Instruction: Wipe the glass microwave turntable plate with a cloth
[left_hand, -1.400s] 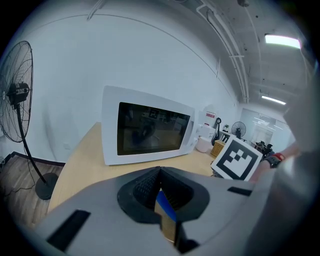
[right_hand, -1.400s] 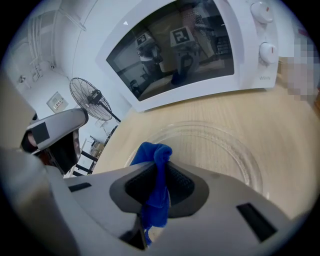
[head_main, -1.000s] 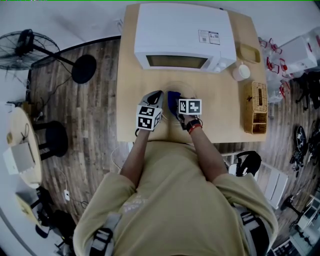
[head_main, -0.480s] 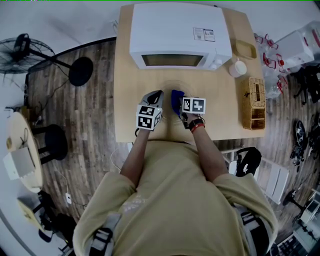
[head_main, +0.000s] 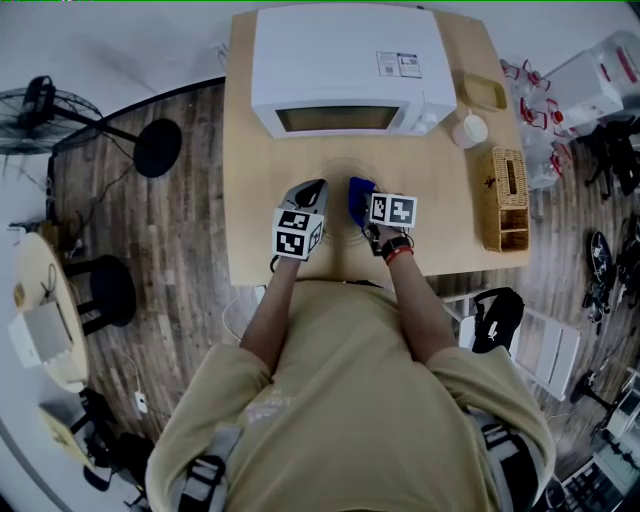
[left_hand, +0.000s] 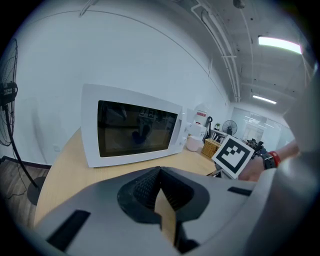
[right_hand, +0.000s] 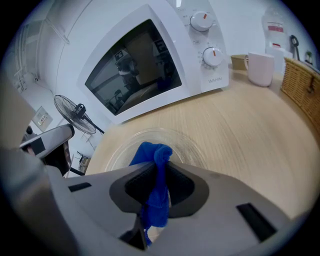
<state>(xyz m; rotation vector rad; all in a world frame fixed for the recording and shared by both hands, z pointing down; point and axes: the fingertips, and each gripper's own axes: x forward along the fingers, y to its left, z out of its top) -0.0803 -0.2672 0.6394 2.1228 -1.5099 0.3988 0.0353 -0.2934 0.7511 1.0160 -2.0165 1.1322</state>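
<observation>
Cloth (right_hand: 150, 152) is pinched by the right gripper (right_hand: 155, 186) over the plate (right_hand: 192, 145) edge; left gripper (left_hand: 160, 192) jaws pressed together.

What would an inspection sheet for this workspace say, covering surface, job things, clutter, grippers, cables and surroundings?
Surface: wooden table, no spills seen.
Job's things: glass plate flat on the table before the microwave; blue cloth over the plate.
Clutter: microwave door shut; white mug and wicker basket at the right.
Grippers: left gripper jaws together, nothing seen between them; right gripper shut on the cloth.
Cables: thin cable on the floor at the left.
Surroundings: fan and stool on the floor.
</observation>
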